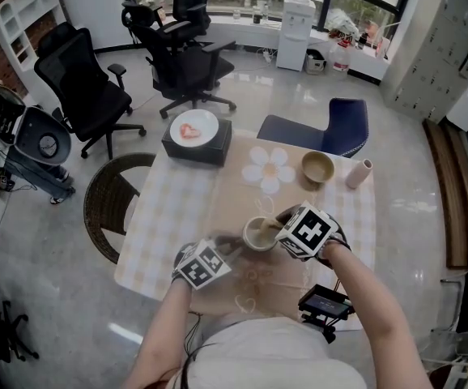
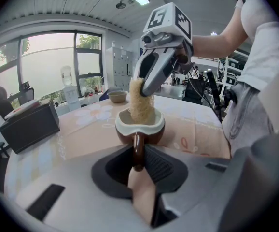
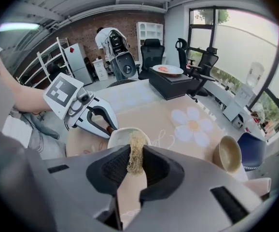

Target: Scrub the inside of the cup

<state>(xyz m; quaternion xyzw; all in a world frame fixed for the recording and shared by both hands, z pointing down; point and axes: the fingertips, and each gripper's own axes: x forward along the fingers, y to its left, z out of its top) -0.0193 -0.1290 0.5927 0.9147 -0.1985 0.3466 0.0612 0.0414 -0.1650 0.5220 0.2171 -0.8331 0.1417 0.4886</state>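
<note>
Now the left hand-held gripper point(image 2: 138, 162) is clamped on the brown handle point(image 2: 138, 150) of the cup point(image 2: 140, 126). The cup stands upright on the bench point(image 1: 177, 209), on the beige cloth, between the two grippers. The right hand-held gripper point(image 3: 135, 164) is closed on a tan, fibrous scrubber point(image 3: 136, 151), and the scrubber's lower end is down inside the cup's pale mouth.

I judge the step in hand to be the scrubbing itself. The only hold on the cup is at its narrow handle, so any sideways push from the scrubber could twist or tip it. Downward pressure through the left grip, with the base flat on the bench, should counter that. The scrubber looks soft and likely to bend. It would work best pressed against the inner wall and swept round in short circles, working from the rim down to the bottom. The right wrist should do the turning, so that the cup is not dragged across the cloth.
</note>
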